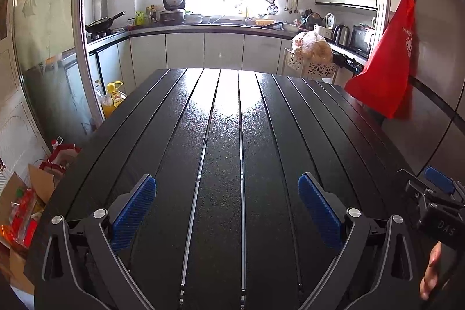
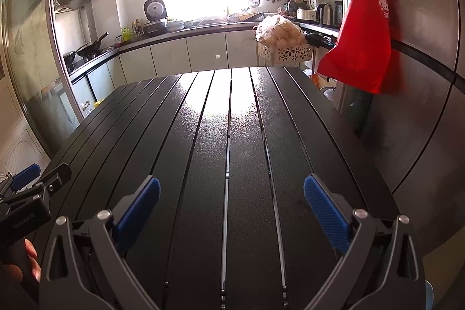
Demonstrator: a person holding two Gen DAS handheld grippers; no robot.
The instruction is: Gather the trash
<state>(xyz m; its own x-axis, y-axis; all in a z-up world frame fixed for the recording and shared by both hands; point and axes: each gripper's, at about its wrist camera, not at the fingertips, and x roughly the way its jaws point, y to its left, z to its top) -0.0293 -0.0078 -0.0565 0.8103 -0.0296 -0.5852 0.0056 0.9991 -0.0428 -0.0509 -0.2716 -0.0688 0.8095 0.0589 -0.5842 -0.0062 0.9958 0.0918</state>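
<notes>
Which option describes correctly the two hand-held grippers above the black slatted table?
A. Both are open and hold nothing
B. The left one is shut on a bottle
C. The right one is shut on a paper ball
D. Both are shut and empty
A: the blue pads of the left hand-held gripper and of the right hand-held gripper stand wide apart, with only the bare black slatted table visible between them.

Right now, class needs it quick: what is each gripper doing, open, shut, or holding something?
Left gripper: open, holding nothing, above the black slatted table.
Right gripper: open, holding nothing, above the same table.
</notes>
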